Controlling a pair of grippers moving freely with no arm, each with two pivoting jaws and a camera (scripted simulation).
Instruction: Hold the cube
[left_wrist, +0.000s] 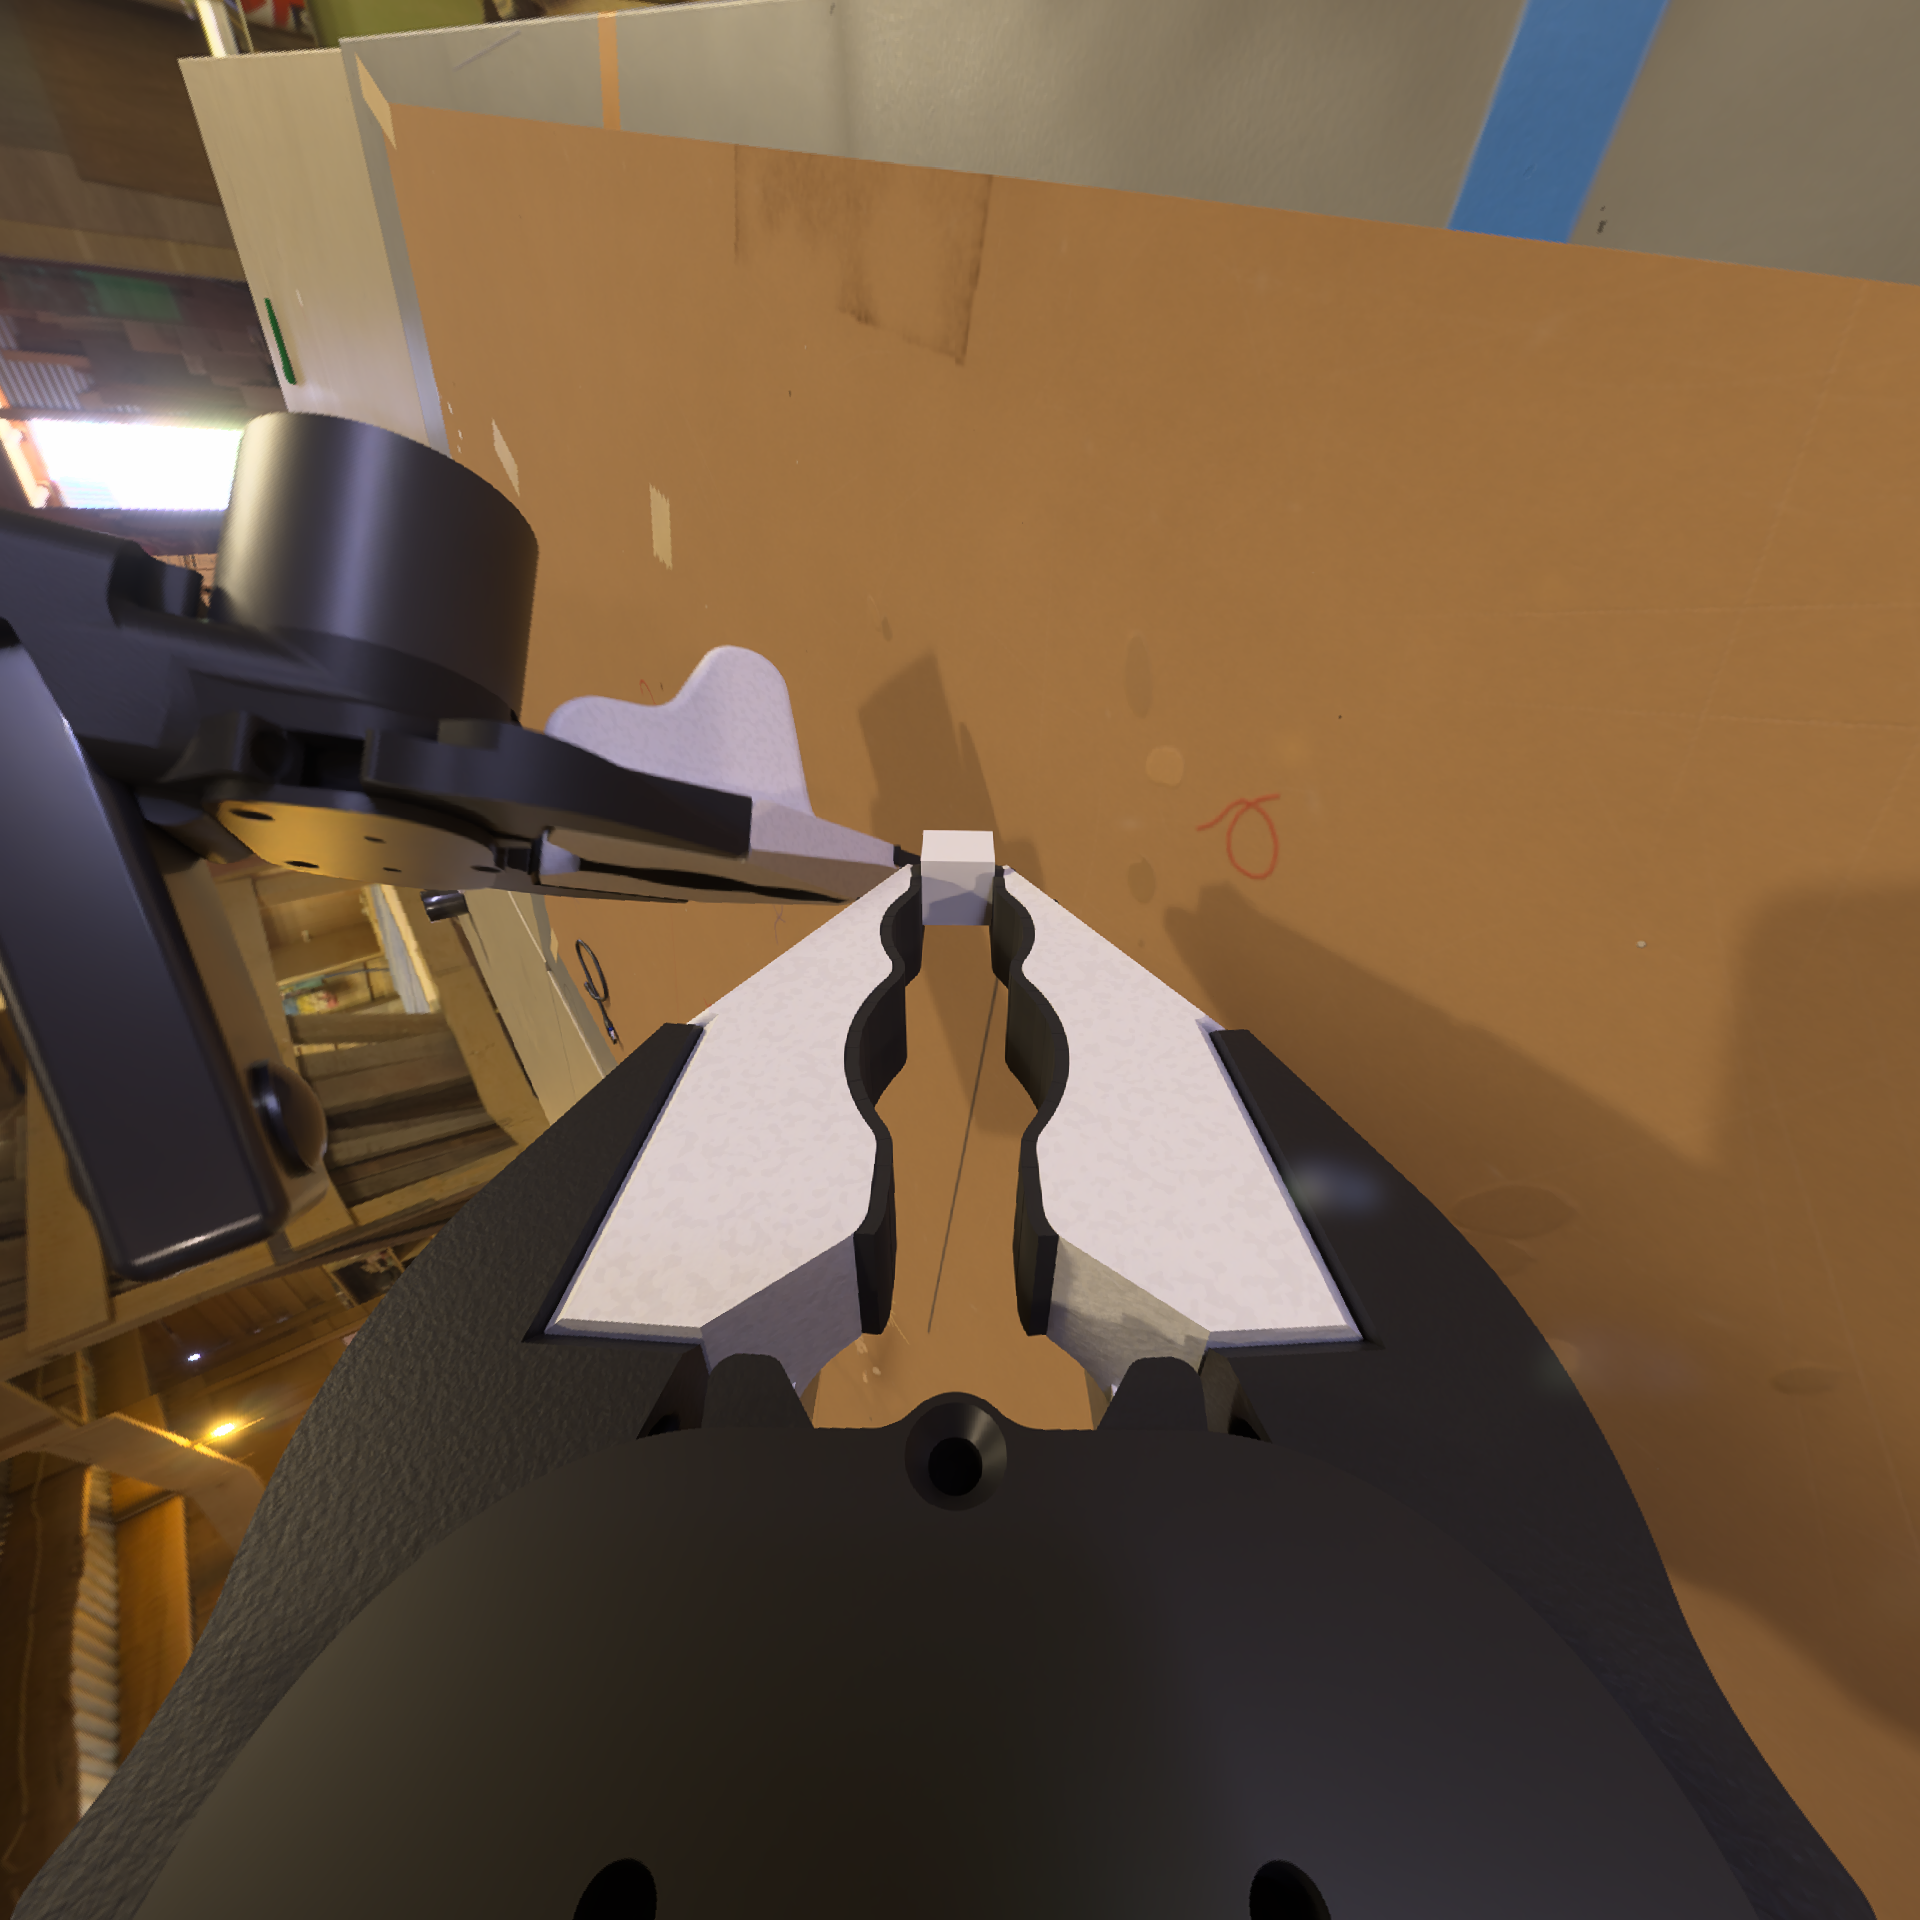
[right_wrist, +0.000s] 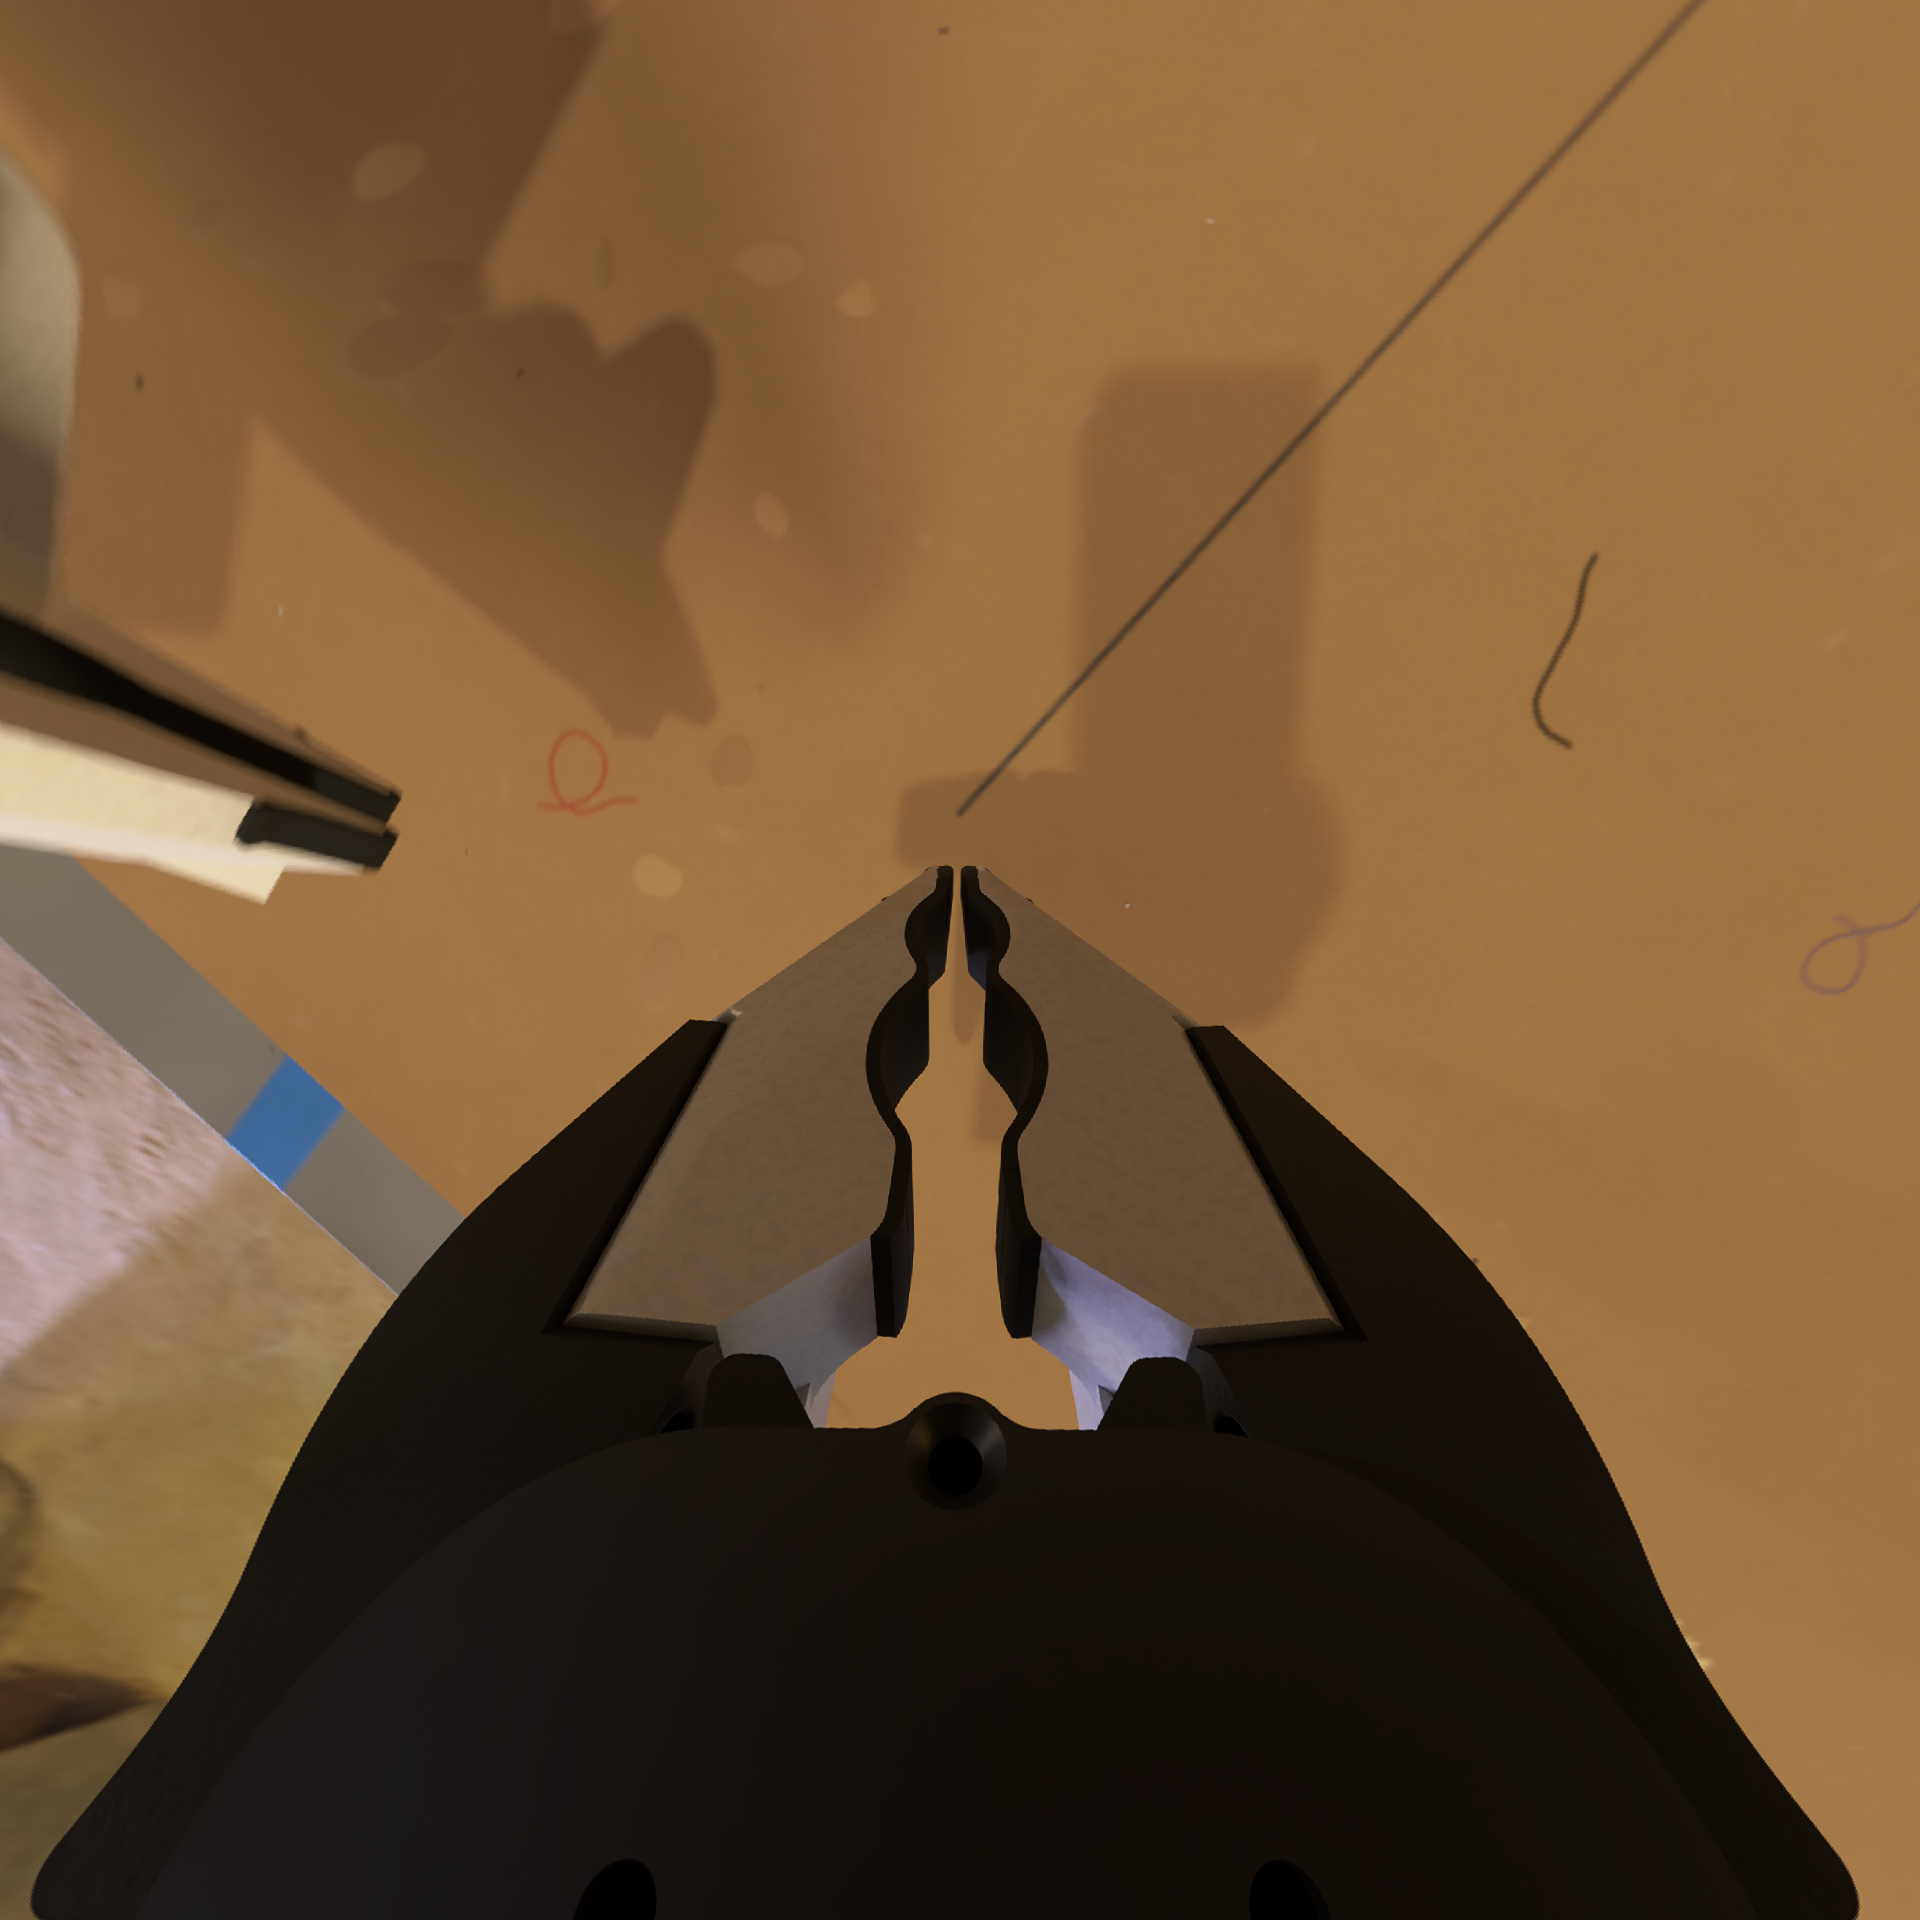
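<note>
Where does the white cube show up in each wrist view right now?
Left wrist view: the cube sits centre frame, clamped between the left gripper tips.
Right wrist view: the cube is not visible; the right gripper is shut, empty.
Shared landmark: the red scribble on the brown tabletop.

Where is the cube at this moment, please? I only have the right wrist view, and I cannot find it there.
Observer: The left wrist view shows it. The white cube sits between the fingertips of the left gripper, with a dark pad against each side.
Operator: Thank you. How does my right gripper stand relative to it?
Observer: The right gripper comes in from the left of that view, lying flat. Its tip is right beside the cube's left face, and I cannot tell whether they touch.
Operator: Is anything else close to the cube?
Observer: Only a red scribble on the brown table, off to the cube's right.
</note>
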